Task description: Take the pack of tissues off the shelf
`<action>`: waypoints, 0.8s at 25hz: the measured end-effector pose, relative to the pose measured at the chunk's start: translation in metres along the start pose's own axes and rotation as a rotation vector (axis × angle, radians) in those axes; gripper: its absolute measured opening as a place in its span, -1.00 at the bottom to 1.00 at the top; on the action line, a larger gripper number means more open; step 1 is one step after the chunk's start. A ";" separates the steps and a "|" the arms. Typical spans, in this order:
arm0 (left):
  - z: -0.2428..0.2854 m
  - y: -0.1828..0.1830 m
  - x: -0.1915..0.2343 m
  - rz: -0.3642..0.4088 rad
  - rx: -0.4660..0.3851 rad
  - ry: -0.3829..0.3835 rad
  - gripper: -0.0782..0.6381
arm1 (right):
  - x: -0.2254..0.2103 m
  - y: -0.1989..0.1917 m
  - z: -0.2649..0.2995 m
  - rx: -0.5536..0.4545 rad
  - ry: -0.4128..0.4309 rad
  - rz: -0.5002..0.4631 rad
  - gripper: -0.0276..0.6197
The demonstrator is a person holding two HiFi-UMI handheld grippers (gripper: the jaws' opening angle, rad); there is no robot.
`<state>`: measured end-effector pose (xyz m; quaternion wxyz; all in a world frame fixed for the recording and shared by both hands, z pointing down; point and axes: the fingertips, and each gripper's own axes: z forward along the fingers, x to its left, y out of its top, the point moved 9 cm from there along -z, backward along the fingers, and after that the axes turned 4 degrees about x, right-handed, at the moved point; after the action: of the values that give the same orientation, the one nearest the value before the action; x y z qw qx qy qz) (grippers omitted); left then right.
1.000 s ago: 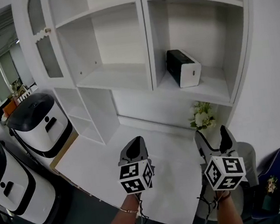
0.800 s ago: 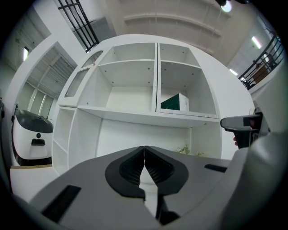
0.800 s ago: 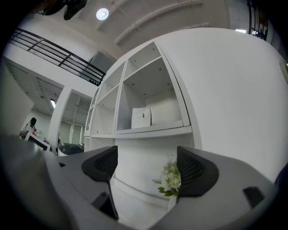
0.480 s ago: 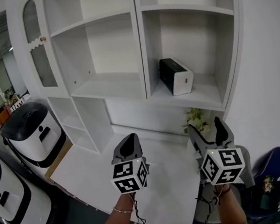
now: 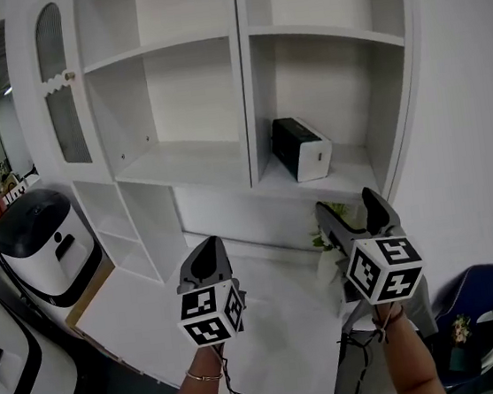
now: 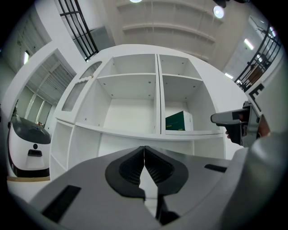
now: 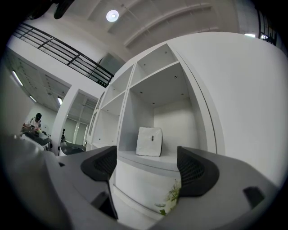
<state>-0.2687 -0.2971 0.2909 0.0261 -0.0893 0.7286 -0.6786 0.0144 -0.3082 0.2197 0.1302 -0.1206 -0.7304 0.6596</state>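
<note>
The pack of tissues lies on the lower right shelf, dark on top with a white end facing out. It shows as a green box in the left gripper view and as a white face in the right gripper view. My right gripper is open and empty, held below and in front of that shelf, with the pack framed between its jaws. My left gripper is shut and empty, lower and to the left over the table, pointing at the shelves.
The white shelf unit has several bare compartments and a cabinet door at the left. A white table stands below it. A flower plant sits partly behind the right gripper. White and black machines stand left, a blue chair right.
Both grippers have come up and nearer to the shelf unit, the right one now just under the shelf with the pack. The left stays shut, the right stays open.
</note>
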 end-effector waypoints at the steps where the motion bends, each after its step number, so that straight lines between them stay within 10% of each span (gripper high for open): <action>1: 0.000 0.002 0.002 0.001 -0.002 0.002 -0.73 | 0.000 0.003 0.003 0.001 0.004 0.003 0.37; 20: 0.021 0.025 0.018 0.018 -0.009 -0.038 -0.73 | -0.001 0.062 0.070 0.030 -0.024 0.023 0.40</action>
<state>-0.2858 -0.3190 0.2657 0.0457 -0.0958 0.7319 -0.6731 -0.0085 -0.3677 0.1511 0.1157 -0.1191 -0.7205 0.6732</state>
